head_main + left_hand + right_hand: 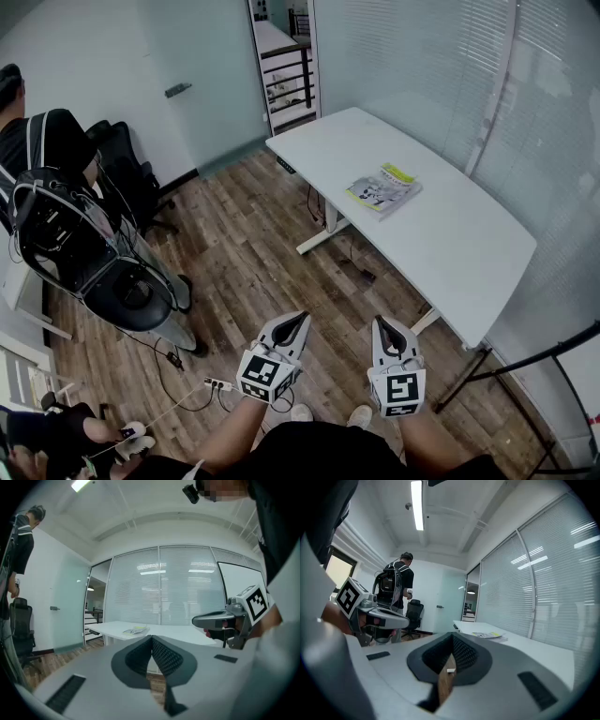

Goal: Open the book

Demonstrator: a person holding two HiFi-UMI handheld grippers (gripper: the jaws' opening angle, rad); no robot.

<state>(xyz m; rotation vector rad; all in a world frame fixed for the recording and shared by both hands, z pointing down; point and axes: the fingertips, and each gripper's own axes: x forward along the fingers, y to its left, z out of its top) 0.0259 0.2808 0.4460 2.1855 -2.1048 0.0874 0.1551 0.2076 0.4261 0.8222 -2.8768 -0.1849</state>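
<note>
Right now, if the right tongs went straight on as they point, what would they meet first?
Probably the near end of the white table; the right tongs, shut and empty, aim roughly at it. The book lies further along, to the right. Depth is unclear.

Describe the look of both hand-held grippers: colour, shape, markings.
The left hand-held gripper and the right hand-held gripper look alike: a light grey shell that narrows to a point, dark textured pads inside, and a white cube with black square markers at the back.
</note>
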